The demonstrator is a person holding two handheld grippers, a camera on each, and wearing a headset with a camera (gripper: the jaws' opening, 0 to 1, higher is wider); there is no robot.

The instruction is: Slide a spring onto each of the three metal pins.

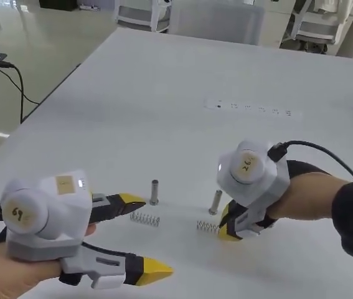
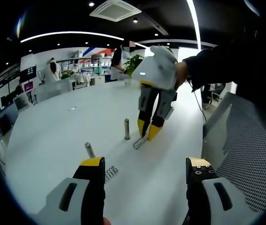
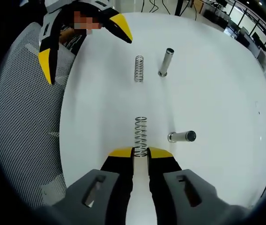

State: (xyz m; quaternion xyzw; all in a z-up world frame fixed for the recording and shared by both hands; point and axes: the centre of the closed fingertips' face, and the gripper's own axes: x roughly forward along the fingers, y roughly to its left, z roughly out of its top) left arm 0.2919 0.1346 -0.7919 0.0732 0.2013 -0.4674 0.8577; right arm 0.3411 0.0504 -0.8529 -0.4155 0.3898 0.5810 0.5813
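Closest in, the left gripper (image 1: 145,234) is held low over the white table (image 1: 101,124) with its jaws spread wide and nothing between them. It's probably just being kept ready for the loose spring (image 1: 145,218), which is laid flat just past one jaw tip. That spring's long axis runs roughly side to side in the head view, along the table top. Just behind it the first pin (image 1: 154,192) is stood upright, so its free top end is left open for a spring to be dropped over.

A bit further over, the right gripper (image 3: 140,152) is clamped tight on one end of the second spring (image 3: 140,133). Only the very end is pinched, presumably so most of the coil is left free to go over a pin. The spring's axis is pointed straight out along the jaws, low at table level, with the free end aimed toward the left gripper. Whether it's resting on the table can't be told. The second pin (image 3: 182,136) is stood just beside it, upright as well, so by the look of it the spring would have to be tipped up on end before it could be slid down.

Well beyond all that, a power strip (image 1: 254,109) is set into the table.
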